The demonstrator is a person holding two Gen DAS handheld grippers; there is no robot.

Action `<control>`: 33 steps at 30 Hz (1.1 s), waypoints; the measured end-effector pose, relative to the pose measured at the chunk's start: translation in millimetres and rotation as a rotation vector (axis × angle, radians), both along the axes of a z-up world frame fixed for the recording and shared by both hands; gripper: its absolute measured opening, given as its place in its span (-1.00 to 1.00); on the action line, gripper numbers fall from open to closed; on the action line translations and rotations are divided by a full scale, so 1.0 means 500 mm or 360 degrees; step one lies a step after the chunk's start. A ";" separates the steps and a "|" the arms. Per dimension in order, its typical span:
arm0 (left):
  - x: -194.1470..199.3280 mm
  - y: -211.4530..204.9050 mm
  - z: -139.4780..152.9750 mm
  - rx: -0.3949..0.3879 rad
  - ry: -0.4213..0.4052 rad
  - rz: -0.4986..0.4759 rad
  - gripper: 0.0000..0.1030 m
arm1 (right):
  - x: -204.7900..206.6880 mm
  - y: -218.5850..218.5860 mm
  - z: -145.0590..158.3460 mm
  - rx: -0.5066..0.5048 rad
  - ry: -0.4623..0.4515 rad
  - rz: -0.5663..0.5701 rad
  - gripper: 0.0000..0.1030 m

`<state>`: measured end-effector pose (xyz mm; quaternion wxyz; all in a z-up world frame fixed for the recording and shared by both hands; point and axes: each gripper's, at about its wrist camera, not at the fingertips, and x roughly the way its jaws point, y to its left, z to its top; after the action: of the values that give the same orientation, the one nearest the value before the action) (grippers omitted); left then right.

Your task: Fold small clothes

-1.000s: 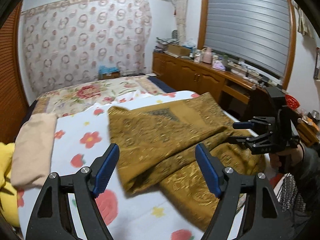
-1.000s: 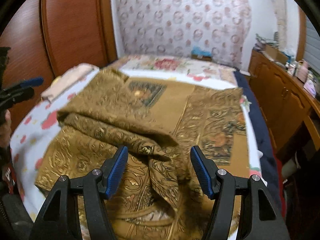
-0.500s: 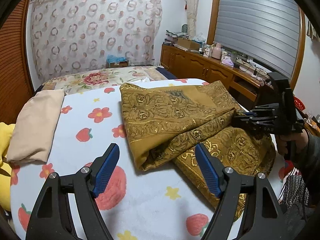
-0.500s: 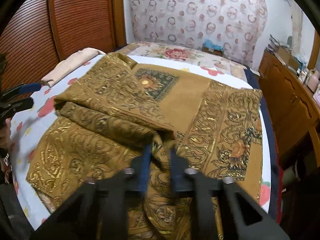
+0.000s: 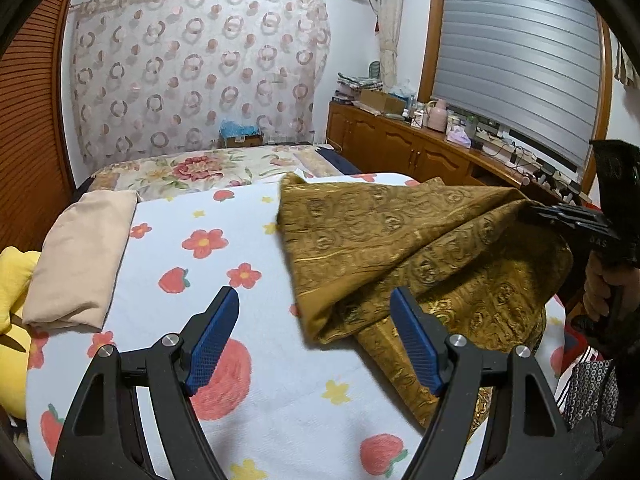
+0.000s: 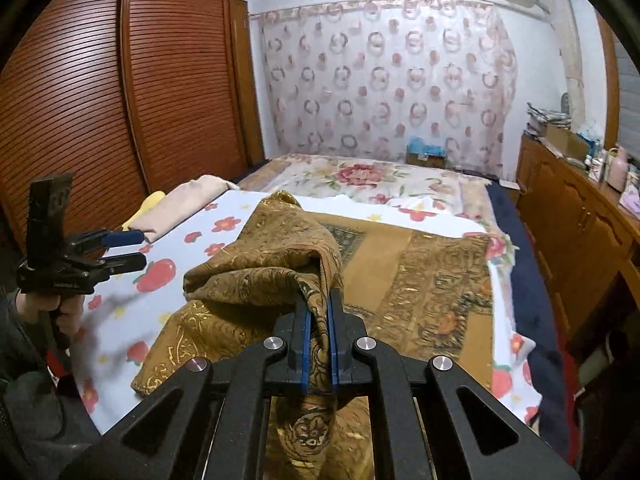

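Right claw [image 6: 318,344] — blue pads [image 6: 306,354] pressed together on a bunched fold of the gold cloth [image 6: 420,280], lifting that fold clear of the bed [image 6: 120,320]. The rest of the cloth lies spread on the flowered sheet [image 5: 248,392]; in the left wrist view its raised edge runs up to the right claw [image 5: 560,216]. Left claw [image 5: 316,340] — spread wide, holding nothing, its pads [image 5: 212,344] above the sheet, the right-hand pad close over the cloth's near fold; contact cannot be told. In the right wrist view the left claw [image 6: 124,250] stands off to the left of the cloth. A folded beige cloth [image 5: 80,256] lies on the bed well left of the gold cloth.
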<state>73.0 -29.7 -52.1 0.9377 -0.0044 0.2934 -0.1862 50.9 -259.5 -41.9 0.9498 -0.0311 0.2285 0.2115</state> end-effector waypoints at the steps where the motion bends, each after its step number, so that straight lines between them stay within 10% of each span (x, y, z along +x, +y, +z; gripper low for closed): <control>1: -0.001 0.000 0.001 -0.0003 -0.0004 0.0000 0.53 | -0.007 -0.008 -0.004 0.0004 0.0006 -0.0015 -0.87; 18: -0.006 -0.002 0.003 -0.0021 -0.0029 0.0009 0.53 | -0.022 -0.039 -0.083 -0.0149 0.0292 -0.0204 -0.84; 21: -0.006 -0.005 0.001 -0.0015 -0.0029 0.0011 0.53 | -0.024 -0.026 -0.067 -0.0142 0.0273 -0.0200 -0.69; 23: -0.007 -0.006 0.000 -0.0012 -0.0032 0.0011 0.53 | -0.026 -0.024 -0.048 -0.0154 0.0223 -0.0217 -0.22; 33: -0.013 -0.002 -0.001 -0.0017 -0.0048 0.0015 0.53 | -0.017 0.077 0.019 -0.0154 0.0061 -0.0048 0.12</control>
<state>66.5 -30.8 -52.4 0.9428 -0.0080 0.2783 -0.1833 42.6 -220.9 -32.4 0.9457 -0.0694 0.2571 0.1866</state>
